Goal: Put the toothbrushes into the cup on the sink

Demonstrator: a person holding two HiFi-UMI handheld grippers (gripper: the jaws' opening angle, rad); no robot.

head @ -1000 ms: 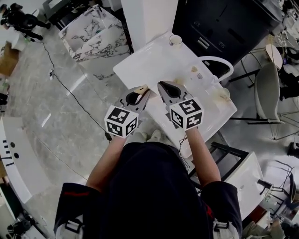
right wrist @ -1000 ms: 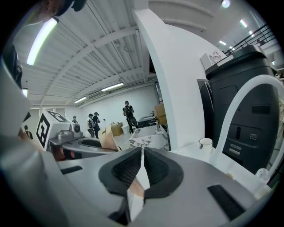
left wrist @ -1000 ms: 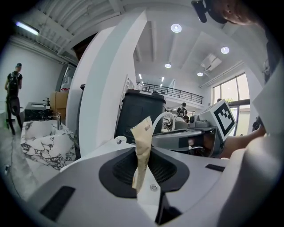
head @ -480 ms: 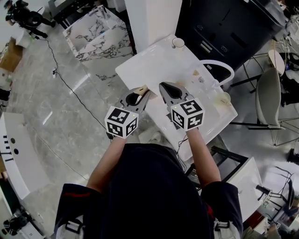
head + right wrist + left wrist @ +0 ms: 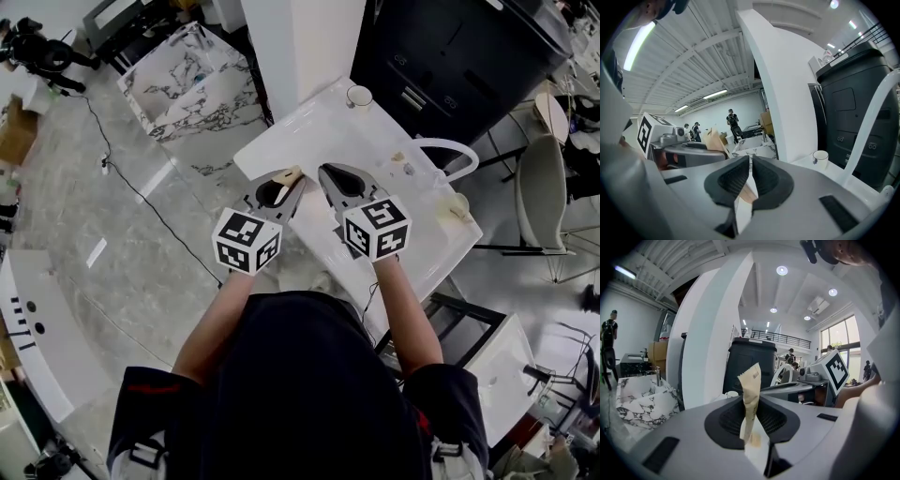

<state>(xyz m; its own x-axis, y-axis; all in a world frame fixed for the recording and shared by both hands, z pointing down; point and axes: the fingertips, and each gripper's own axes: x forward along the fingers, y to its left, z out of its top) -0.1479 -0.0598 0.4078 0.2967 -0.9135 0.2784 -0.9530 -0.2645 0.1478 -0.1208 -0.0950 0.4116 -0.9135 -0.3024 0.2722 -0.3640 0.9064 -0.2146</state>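
My left gripper (image 5: pixel 279 183) is shut on a tan paper-wrapped toothbrush (image 5: pixel 288 175). The wrapper stands upright out of the pads in the left gripper view (image 5: pixel 751 390). My right gripper (image 5: pixel 330 174) hovers beside it over the near edge of the white sink counter (image 5: pixel 309 131). Its jaws are shut (image 5: pixel 751 176). A tan sliver (image 5: pixel 746 193) shows below the right pads, and I cannot tell whether it is held. The white cup (image 5: pixel 359 96) stands at the counter's far corner, well beyond both grippers (image 5: pixel 820 157).
A white arched faucet (image 5: pixel 452 148) rises at the counter's right side, with small items (image 5: pixel 405 167) and a tan dish (image 5: pixel 459 206) near it. A white pillar (image 5: pixel 305 37) and a dark bin (image 5: pixel 450 47) stand behind. A marble-patterned unit (image 5: pixel 187 75) is at the left.
Both grippers have shifted a little along the counter together with the person. The left grip on the wrapper and the shut right jaws look the same.
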